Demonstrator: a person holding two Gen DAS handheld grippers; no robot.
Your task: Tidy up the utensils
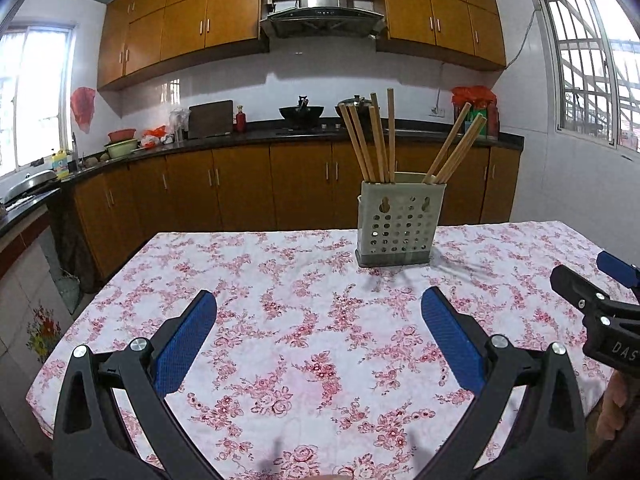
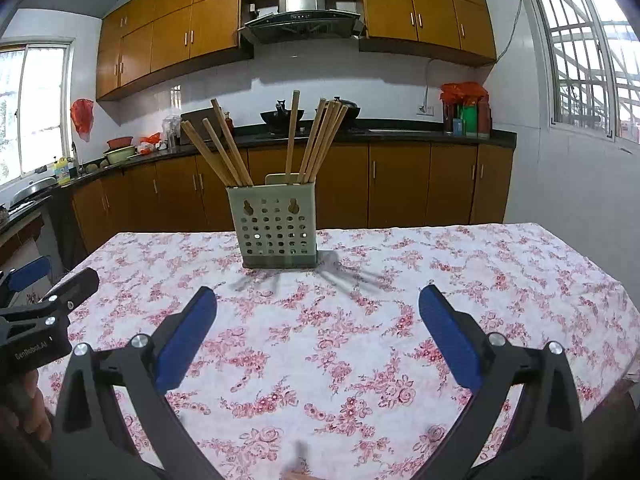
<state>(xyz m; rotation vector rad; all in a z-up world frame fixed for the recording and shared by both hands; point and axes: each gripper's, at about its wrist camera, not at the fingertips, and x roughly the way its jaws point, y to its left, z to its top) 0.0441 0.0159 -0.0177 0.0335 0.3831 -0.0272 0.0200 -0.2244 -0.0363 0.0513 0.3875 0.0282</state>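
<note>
A pale green perforated utensil holder stands upright on the floral tablecloth, toward the far side of the table. Several wooden chopsticks stick up out of it, split into a left and a right bunch. My left gripper hovers open over the cloth, well short of the holder, with nothing between its blue pads. My right gripper is also open and empty, nearer the holder's front. Each view catches the other gripper at its side edge.
The table with its pink floral cloth fills the foreground. Behind it runs a dark kitchen counter with a wok, bowls and bottles, over brown cabinets. Windows flank both sides. A hand shows at the lower left.
</note>
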